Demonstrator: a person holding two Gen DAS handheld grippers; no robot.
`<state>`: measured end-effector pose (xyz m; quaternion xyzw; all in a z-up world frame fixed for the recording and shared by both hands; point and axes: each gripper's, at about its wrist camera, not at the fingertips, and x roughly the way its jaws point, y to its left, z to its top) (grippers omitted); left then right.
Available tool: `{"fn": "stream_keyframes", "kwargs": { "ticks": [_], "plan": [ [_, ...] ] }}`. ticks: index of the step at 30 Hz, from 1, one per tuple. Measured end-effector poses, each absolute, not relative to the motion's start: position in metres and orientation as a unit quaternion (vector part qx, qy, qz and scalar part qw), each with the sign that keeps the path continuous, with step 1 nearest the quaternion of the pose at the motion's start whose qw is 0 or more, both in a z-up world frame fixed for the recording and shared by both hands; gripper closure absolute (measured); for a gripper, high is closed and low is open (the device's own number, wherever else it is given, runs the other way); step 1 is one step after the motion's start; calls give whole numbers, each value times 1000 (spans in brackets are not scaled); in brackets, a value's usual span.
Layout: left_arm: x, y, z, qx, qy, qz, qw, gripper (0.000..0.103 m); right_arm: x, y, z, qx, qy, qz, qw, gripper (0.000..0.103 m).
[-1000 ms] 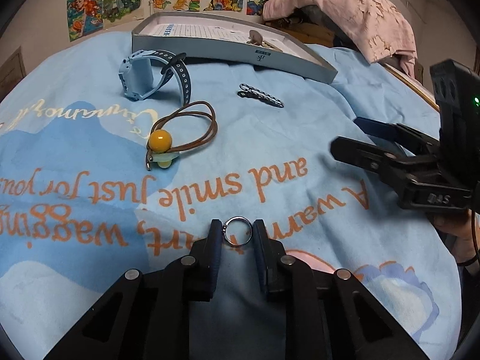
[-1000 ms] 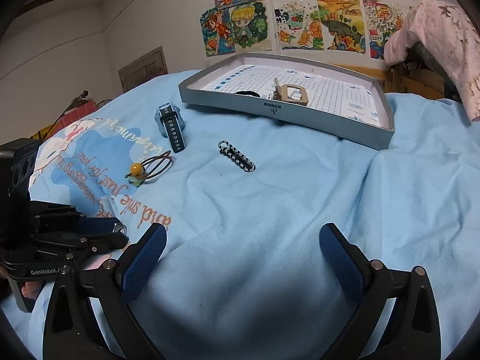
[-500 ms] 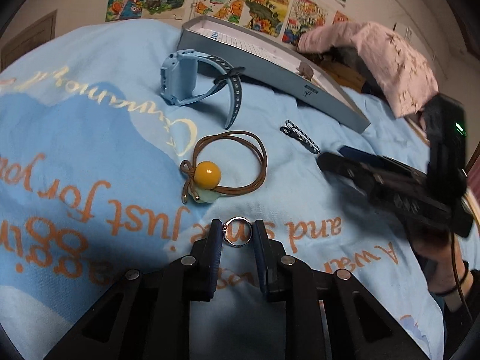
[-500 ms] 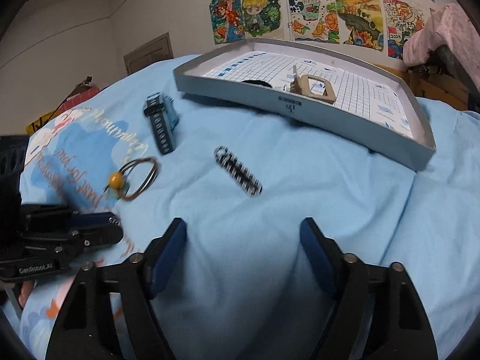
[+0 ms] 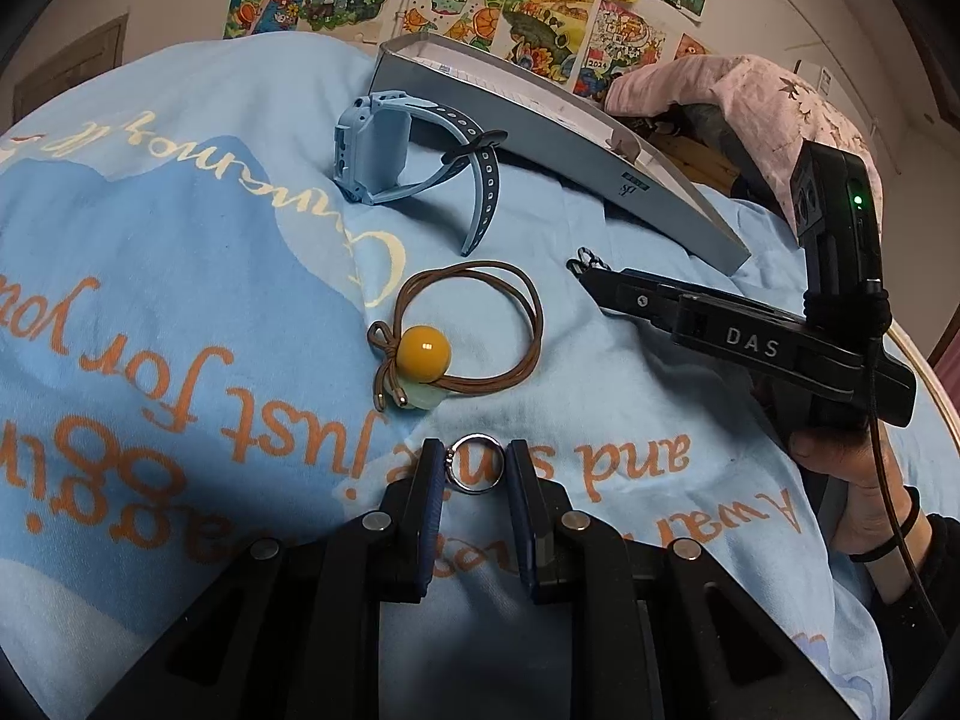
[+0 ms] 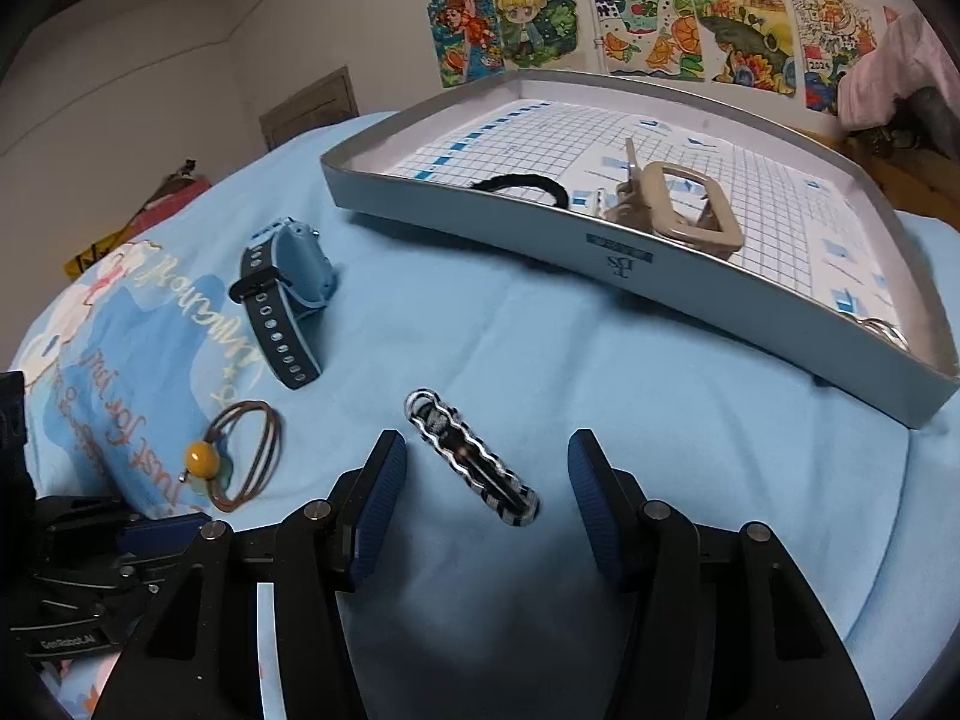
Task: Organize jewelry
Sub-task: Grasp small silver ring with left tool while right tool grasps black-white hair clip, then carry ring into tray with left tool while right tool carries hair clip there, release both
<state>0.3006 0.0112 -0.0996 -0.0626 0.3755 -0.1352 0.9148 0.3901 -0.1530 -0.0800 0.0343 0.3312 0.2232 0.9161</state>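
A bed [image 6: 600, 372] covered by a light blue sheet with orange script and a darker blue printed patch carries everything; behind it stands a pale wall hung with bright cartoon drawings [image 6: 648, 18], with a brown door [image 6: 306, 105] at about 10 o'clock in the right wrist view and a pink lace cloth [image 5: 750, 96] heaped at 1 o'clock in the left wrist view.

Nearest, the left gripper [image 5: 474, 468] is closed on a thin silver ring [image 5: 476, 471], pinched between its blue pads just above the sheet. Just beyond it lies a brown cord hair tie [image 5: 474, 330] with an amber bead and a pale green one. The right gripper [image 6: 486, 480] hangs with its jaws wide apart on either side of a black-and-white braided bracelet [image 6: 471, 456], which lies flat on the sheet, untouched. Farther, at 11 o'clock, a blue watch [image 6: 288, 282] stands on its side. Farthest sits a grey tray [image 6: 630, 276] lined with grid paper, holding a black hair band [image 6: 522, 183] and a beige clip [image 6: 684, 204].
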Motion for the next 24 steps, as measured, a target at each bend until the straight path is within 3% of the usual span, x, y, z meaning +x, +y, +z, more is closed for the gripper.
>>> {"fn": "stream_keyframes", "kwargs": {
  "ticks": [3,13,15,19,24],
  "plan": [
    [303,6,-100,-50,379,-125,916,83,394,-152,-84,35,336,226,914,67],
    [298,0,-85,-38,390,-119,912,83,389,-149,-86,32,339,243,908,79],
    [294,-6,-80,-21,393,-107,913,83,387,-151,-85,40,337,260,904,92],
    [292,-23,-75,32,398,-83,913,83,382,-154,-83,50,329,279,901,92],
    [288,-28,-59,18,383,-79,920,83,374,-165,-78,73,313,288,902,92]
  ]
}}
